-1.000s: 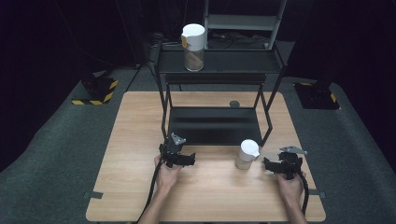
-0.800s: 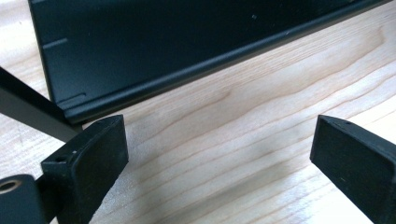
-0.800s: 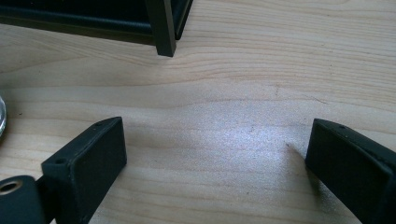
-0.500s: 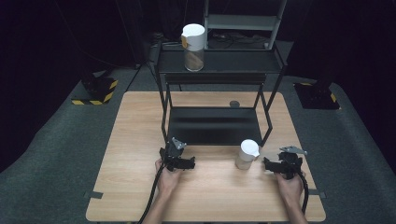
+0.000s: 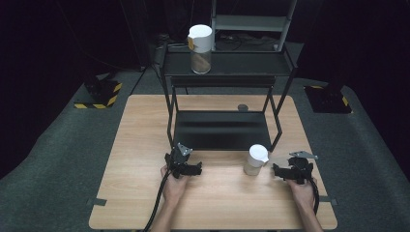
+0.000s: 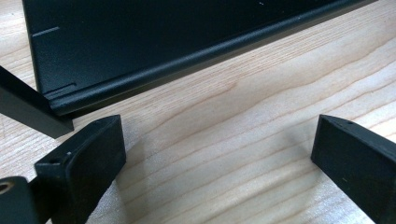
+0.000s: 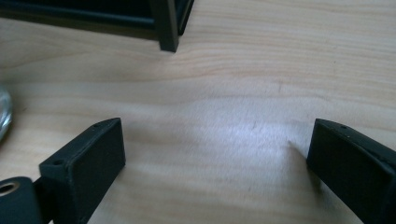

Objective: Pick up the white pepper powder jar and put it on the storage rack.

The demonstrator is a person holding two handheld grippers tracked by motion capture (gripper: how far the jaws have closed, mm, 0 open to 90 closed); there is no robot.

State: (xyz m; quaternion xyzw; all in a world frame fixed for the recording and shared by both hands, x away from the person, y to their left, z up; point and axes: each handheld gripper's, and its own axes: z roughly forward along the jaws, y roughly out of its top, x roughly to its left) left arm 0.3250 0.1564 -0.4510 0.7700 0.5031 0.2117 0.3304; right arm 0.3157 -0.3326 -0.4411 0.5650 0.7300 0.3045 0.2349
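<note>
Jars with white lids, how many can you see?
2. One jar stands on the top shelf of the black rack; the other jar stands on the table, near the right gripper.

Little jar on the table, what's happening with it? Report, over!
Both grippers, left and right, open, holding nothing. Small white-lidded jar upright beside right gripper, untouched. Nothing between them; black rack stands behind.

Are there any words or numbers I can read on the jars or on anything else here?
No words or numbers can be read.
Tall jar on the shelf: a small tan patch on its white lid, too small to read.
Small jar on the table: no writing visible.
Yellow-black striped blocks on the floor: stripes, no text.
</note>
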